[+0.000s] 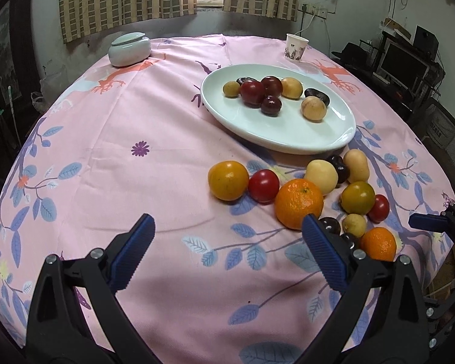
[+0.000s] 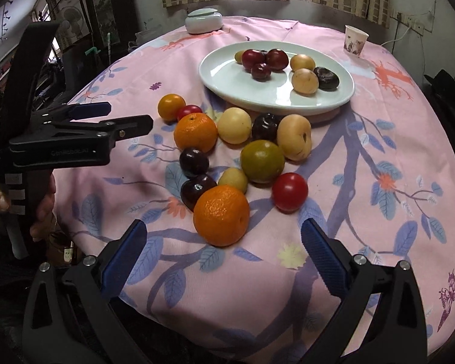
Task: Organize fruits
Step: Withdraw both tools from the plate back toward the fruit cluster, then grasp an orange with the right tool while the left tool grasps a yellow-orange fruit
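Observation:
A white oval plate [image 1: 257, 127] [image 2: 227, 85] holds several red, yellow and dark fruits. In front of it a loose pile lies on the pink cloth: two oranges [image 1: 298, 203] [image 2: 221, 215], red tomatoes [image 1: 263, 185] [image 2: 289, 191], yellow fruits [image 1: 321, 176] [image 2: 234, 125], a green-yellow fruit [image 2: 262, 160] and dark plums [image 2: 194, 161]. My left gripper [image 1: 229, 227] is open and empty, left of the pile; it also shows in the right wrist view [image 2: 118, 118]. My right gripper [image 2: 223, 233] is open and empty, just before the near orange.
A pale lidded ceramic jar [image 1: 129, 49] [image 2: 203, 20] stands at the table's far left. A paper cup [image 1: 296, 47] [image 2: 355, 40] stands at the far right. The round table has a pink floral cloth [image 1: 121, 151]. Desk and monitor [image 1: 403, 63] lie beyond the right edge.

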Demonstrator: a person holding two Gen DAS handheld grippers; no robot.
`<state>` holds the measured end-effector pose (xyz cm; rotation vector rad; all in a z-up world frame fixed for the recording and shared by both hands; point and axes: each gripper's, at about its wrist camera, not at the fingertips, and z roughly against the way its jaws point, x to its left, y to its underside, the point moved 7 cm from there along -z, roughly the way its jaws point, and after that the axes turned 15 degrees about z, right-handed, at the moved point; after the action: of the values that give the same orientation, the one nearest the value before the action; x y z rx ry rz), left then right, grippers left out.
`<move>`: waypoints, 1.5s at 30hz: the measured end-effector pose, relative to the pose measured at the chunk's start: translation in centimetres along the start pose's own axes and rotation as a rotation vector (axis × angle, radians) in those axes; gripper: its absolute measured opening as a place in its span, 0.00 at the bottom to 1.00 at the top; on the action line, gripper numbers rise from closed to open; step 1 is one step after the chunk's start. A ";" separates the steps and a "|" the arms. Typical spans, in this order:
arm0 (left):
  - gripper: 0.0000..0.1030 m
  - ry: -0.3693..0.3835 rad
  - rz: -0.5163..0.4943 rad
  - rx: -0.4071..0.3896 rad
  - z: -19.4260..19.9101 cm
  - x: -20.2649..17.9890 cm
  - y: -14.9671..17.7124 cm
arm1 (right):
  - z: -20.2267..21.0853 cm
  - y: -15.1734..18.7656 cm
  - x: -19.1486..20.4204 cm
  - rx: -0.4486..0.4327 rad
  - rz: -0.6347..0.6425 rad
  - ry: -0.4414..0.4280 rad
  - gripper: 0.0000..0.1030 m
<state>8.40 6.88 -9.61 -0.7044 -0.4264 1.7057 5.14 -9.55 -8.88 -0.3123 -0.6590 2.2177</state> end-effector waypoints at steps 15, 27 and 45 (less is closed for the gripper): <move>0.96 -0.015 0.039 0.021 -0.2 1.6 0.3 | -2.3 0.3 -0.6 0.045 -0.097 -0.083 0.51; 0.96 -0.139 0.008 -0.007 -2.5 3.1 -1.9 | -0.3 1.5 -3.5 0.030 -0.151 0.025 0.42; 0.54 -0.111 -0.108 0.113 -7.2 -0.1 -2.1 | -0.4 3.5 -5.6 0.025 -0.245 -0.023 0.42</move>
<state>14.64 6.70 -13.67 -0.4978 -0.4342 1.6581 6.87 -15.58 -11.12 -0.1829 -0.6449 1.9961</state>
